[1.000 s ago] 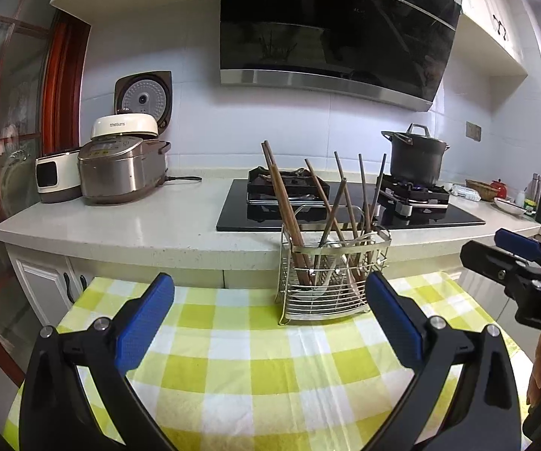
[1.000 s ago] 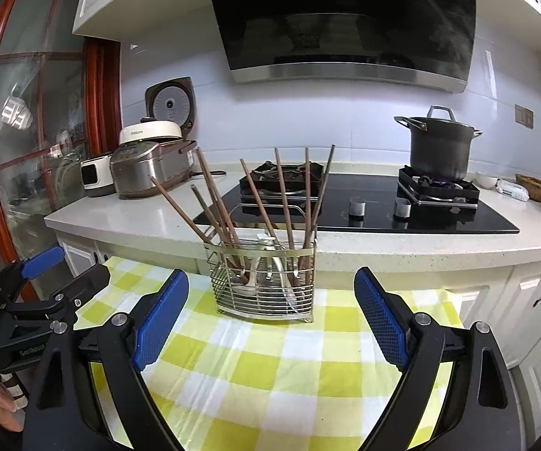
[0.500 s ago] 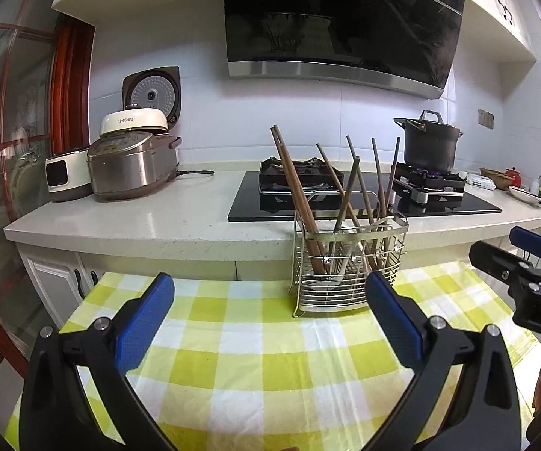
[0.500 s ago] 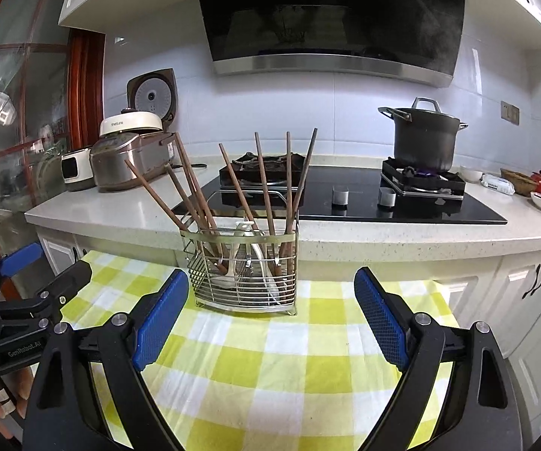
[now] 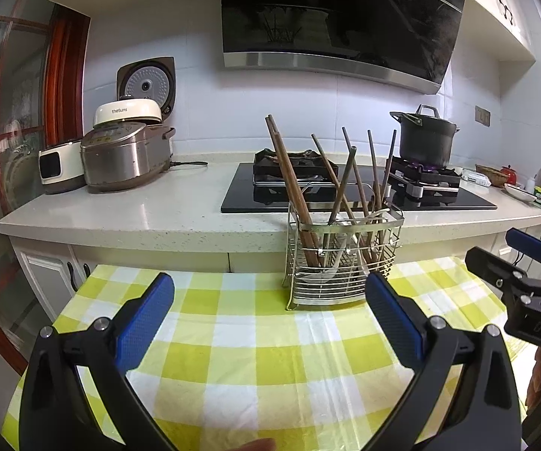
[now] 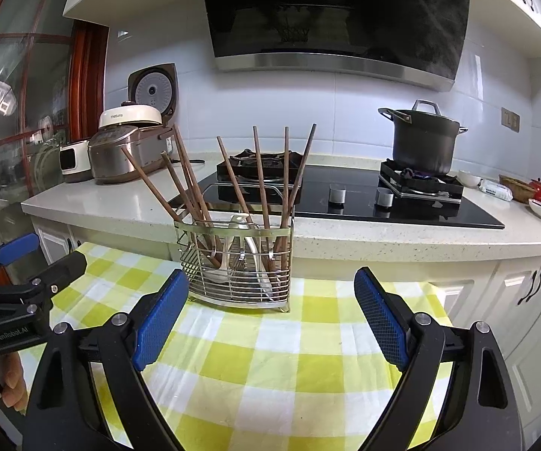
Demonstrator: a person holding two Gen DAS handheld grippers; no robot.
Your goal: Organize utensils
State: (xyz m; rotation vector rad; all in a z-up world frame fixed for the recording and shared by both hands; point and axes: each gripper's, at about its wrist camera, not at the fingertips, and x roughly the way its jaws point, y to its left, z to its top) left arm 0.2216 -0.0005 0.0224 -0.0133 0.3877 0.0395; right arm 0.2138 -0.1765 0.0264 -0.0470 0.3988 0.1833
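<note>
Centre frame, a wire metal utensil basket (image 5: 342, 263) of brown wooden chopsticks (image 5: 289, 173) stands on the yellow-checked desk (image 5: 255, 345) — left tool (image 5: 270, 323) and right tool (image 6: 270, 315) both gape wide, empty.

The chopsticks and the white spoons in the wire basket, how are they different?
The chopsticks are dark brown, thin and straight, while the white spoons are pale and curved. The chopsticks poke high above the wire basket and lean in different directions; the white spoons barely reach its rim. Both stand inside the same basket on the checked tablecloth.
</note>
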